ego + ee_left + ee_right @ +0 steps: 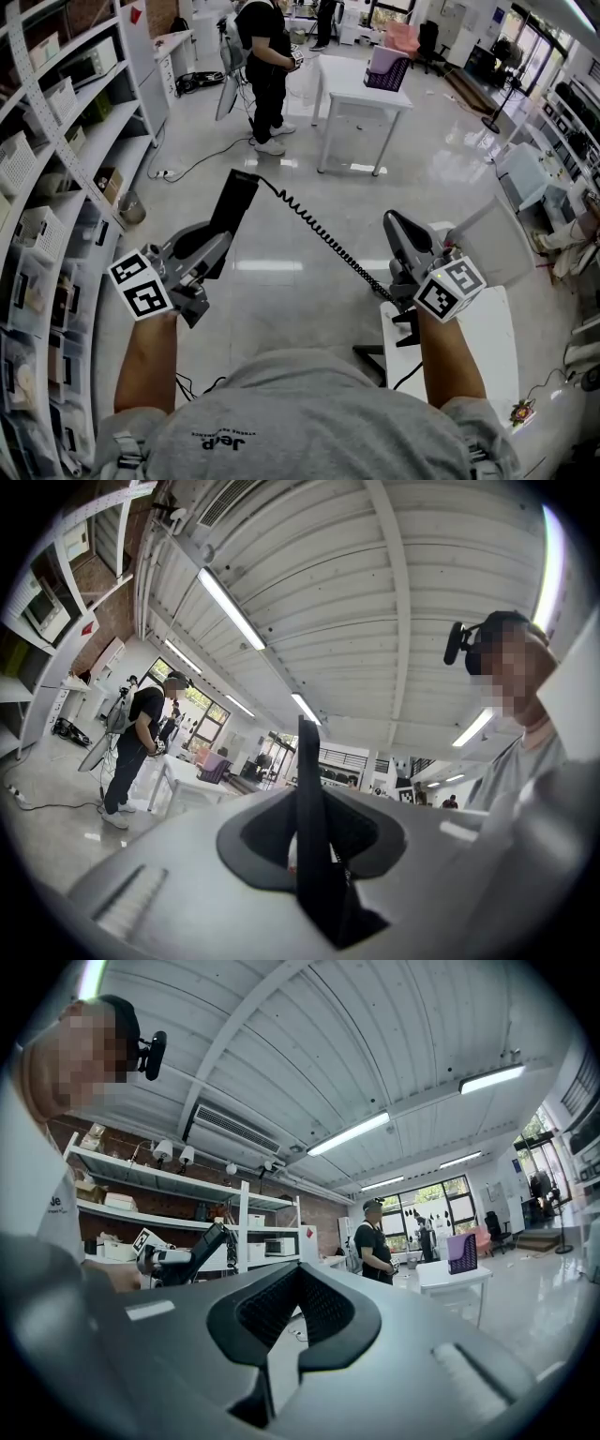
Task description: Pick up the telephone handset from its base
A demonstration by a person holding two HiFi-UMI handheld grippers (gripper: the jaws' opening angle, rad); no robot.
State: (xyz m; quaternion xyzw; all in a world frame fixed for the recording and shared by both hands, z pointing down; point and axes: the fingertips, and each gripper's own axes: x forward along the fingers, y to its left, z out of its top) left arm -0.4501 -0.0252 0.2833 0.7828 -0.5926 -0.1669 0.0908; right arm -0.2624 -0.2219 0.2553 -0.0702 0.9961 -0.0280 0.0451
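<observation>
L gripper [223, 246] grey, cube [141, 286] b/w squares | R gripper [394, 225] same | handset [234, 199] in L + coiled cord [323, 239] blk | table [361, 89] ahead white, basket [386, 73] purple

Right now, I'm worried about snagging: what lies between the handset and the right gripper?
The black coiled cord runs from the handset down toward the right gripper; the head view shows it.

The telephone handset [236, 202], a black, flat bar, is held in the air, clear of any surface. It is clamped by its lower part between the jaws of the left gripper [221, 248] and tilted with its far end up. A black coiled cord [323, 236] is strung from that end, down to the right.
</observation>
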